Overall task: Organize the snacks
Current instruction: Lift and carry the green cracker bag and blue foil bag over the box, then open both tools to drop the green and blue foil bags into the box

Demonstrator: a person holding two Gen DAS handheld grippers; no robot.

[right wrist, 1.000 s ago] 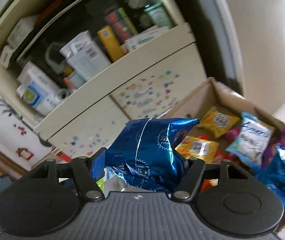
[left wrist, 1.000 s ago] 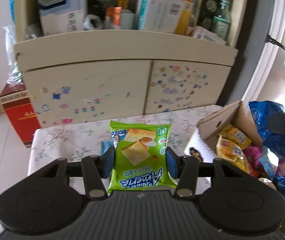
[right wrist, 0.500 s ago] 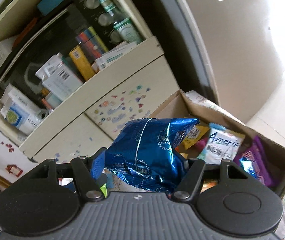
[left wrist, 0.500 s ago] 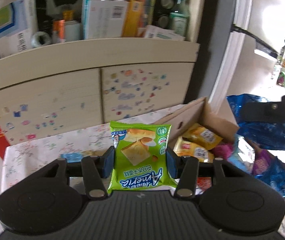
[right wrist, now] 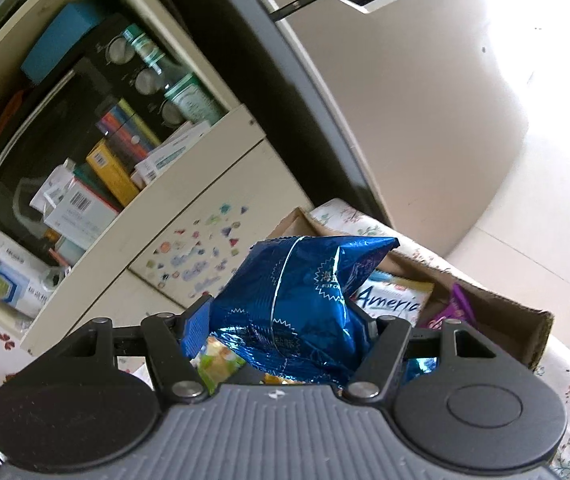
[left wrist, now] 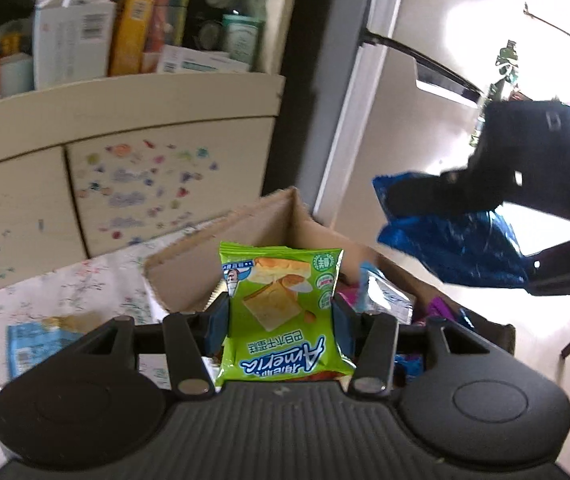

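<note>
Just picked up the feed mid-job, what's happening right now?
The left gripper is shut on a green foil cake packet, and the right gripper is shut on a crinkled blue foil snack bag. Both hang over the open brown cardboard box, which already holds several packets. Nothing has been released.

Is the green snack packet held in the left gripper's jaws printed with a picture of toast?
Yes, the green snack packet shows toast slices on its front.

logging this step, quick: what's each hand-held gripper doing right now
Left hand-held gripper: closed on the green snack packet, above the cardboard box.
Right hand-held gripper: closed on the blue foil bag.
</note>
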